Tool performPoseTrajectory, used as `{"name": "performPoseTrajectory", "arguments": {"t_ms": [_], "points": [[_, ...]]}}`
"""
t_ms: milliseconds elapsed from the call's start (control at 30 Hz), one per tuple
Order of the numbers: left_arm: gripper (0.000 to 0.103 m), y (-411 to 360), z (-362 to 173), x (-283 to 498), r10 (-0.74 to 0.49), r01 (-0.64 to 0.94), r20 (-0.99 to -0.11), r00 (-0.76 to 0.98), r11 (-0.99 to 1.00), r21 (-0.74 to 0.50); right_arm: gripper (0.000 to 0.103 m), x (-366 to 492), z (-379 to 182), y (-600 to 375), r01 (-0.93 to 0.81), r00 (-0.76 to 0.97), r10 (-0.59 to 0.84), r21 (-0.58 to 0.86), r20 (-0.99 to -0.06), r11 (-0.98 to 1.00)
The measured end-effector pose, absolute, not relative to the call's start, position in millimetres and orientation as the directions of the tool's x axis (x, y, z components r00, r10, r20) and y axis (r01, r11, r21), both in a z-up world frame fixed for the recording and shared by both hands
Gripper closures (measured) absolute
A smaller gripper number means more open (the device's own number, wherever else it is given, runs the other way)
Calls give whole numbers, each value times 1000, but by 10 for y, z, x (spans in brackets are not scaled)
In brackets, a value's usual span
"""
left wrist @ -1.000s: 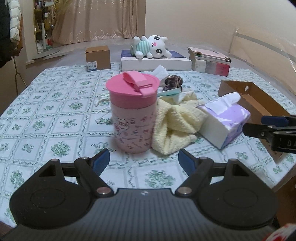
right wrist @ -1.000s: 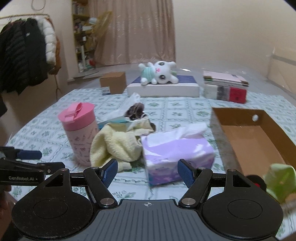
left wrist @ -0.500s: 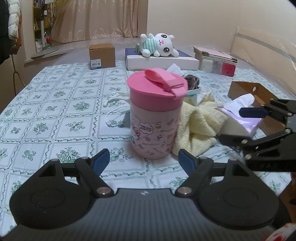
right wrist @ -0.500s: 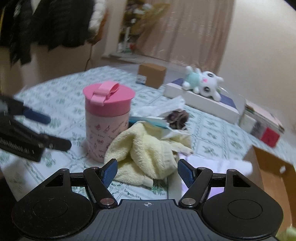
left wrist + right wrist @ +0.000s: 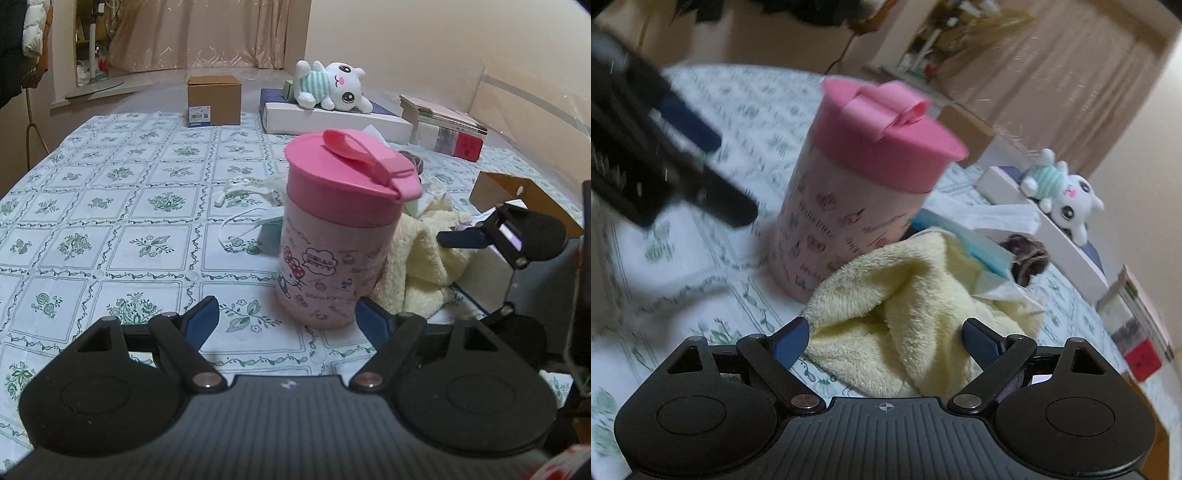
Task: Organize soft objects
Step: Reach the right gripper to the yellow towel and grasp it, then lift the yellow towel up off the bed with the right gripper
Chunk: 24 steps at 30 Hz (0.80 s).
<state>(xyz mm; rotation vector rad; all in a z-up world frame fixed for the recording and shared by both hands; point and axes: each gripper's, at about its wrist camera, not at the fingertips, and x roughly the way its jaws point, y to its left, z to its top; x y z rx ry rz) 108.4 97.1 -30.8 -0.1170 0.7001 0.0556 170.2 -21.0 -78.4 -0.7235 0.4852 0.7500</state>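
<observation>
1. My left gripper (image 5: 282, 321) points downward at the table (image 5: 110, 206), jaws spread wide, nothing between the pads.
2. The pink cup (image 5: 343, 229) stands upright just ahead of the left fingertips, off toward the right one; no contact with either pad.
3. My right gripper (image 5: 882, 339) is rolled to one side, so its view is tilted and blurred. It also points down at the table.
4. Right jaws have just been opening and now stand wide. The yellow towel (image 5: 916, 306) lies crumpled between the blue pads (image 5: 790, 341), but the pads don't press on it.
5. Towel sits on the table, touching the pink cup's base on one side, in both views.
6. Behind the towel: a blue-and-white tissue pack (image 5: 975, 240) and a dark scrunchie (image 5: 1028, 260), close together.
7. In the left view my right gripper shows at the right edge, over the towel and a tissue box that is mostly hidden.
8. Cardboard tray (image 5: 517, 192) lies past that, near the right edge of the table.
9. Plush toy (image 5: 332, 88) lies on a white flat box (image 5: 332, 120) at the far end, well apart from both grippers.
</observation>
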Motion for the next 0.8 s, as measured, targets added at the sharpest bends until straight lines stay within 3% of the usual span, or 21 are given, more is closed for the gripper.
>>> {"name": "performPoseTrajectory", "arguments": {"t_ms": [133,200,233,333,467,800], "points": [[24,982,-339,1101,12,-95,-648,761,991,-94,15,1800,-801,-238,-754,632,446,-370,-634,542],[24,978,-358,1098,10,-96,-652,758,991,-97,41,1845,-792,-267,-754,623,446,-342,-643,561],[24,974,-365,1094,10,-97,-653,757,990,-98,63,1854,-784,-275,-746,629,435,-342,-644,572],[24,955,-367,1063,7,-98,-655,756,990,-102,89,1854,-731,-331,-727,645,423,-341,-636,596],[24,918,-340,995,6,-96,-651,759,990,-102,95,1727,-603,-439,-715,659,436,-330,-612,617],[24,804,-228,756,-3,-83,-634,774,991,-106,97,1198,-313,-913,-716,589,488,-136,-643,685]]}}
